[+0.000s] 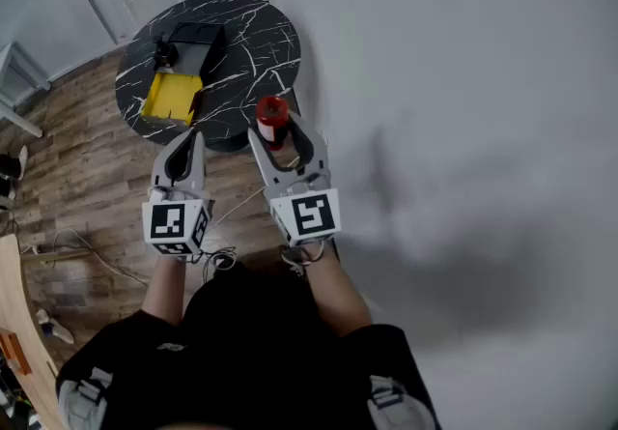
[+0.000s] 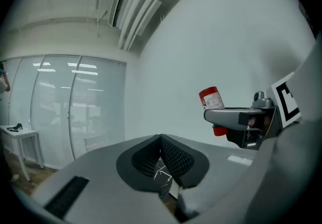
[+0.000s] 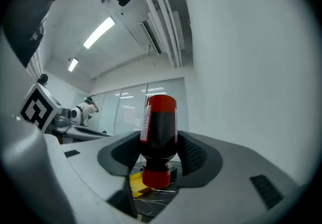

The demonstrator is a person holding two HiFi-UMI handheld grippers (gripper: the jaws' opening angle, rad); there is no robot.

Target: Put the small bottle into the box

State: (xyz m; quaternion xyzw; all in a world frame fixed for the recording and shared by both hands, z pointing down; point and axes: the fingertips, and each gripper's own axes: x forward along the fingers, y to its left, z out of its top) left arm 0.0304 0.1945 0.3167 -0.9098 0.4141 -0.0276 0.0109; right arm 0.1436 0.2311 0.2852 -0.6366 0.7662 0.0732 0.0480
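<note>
Holding: right gripper (image 3: 159,153) clamps small bottle (image 3: 159,125) between its jaws | left gripper (image 2: 161,153): jaws together, empty, beside it | yellow box (image 1: 170,98): ahead, below both grippers

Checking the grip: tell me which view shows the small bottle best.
Right gripper view: the small bottle fills the centre, clamped in the right gripper. The head view shows it small from above; the left gripper view shows it side-on, partly behind a jaw.

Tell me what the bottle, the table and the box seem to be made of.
Bottle: likely plastic, glossy; a sheen shows on its dark body.
Table: black marble or an imitation; white veins.
Box: matte yellow, cardboard or plastic; unclear.
</note>
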